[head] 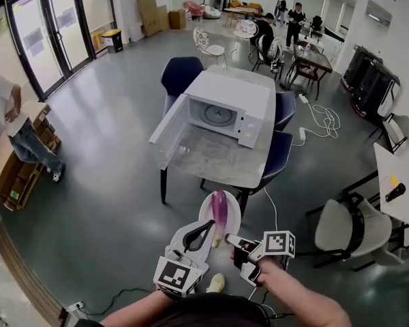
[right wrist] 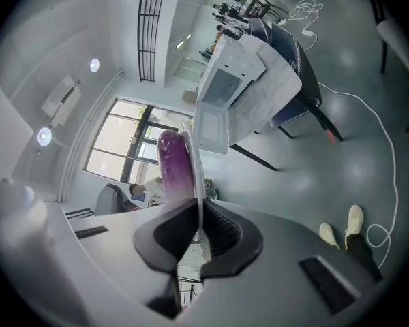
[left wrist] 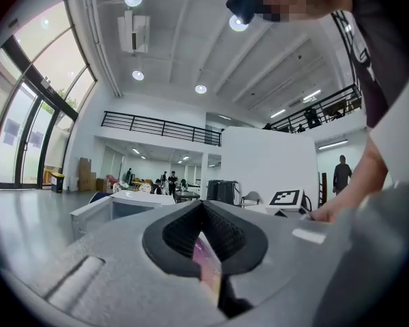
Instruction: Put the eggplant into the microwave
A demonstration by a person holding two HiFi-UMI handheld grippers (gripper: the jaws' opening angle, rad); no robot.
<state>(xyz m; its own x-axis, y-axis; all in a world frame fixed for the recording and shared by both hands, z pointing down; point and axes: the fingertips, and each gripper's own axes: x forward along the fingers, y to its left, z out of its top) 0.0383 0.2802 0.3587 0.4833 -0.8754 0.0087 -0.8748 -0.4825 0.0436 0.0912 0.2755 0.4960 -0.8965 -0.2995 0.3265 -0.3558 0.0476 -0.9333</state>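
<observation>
A purple eggplant (head: 219,208) lies on a small white plate (head: 229,218) that I hold out in front of me, above the floor. My right gripper (head: 237,242) is shut on the plate's near rim; in the right gripper view the plate (right wrist: 193,165) stands edge-on between the jaws of that gripper (right wrist: 196,227), with the eggplant (right wrist: 174,162) beside it. My left gripper (head: 208,231) is at the plate's near left edge, and in its own view this gripper (left wrist: 206,251) has its jaws closed on a thin pinkish-white edge. The white microwave (head: 225,107) stands ahead on a table, its door (head: 172,129) swung open.
The marble-topped table (head: 218,161) has dark blue chairs (head: 279,157) round it. A white cable (head: 322,120) trails on the floor to the right. More tables and a white chair (head: 347,230) stand on the right, and a person (head: 13,131) by boxes on the left.
</observation>
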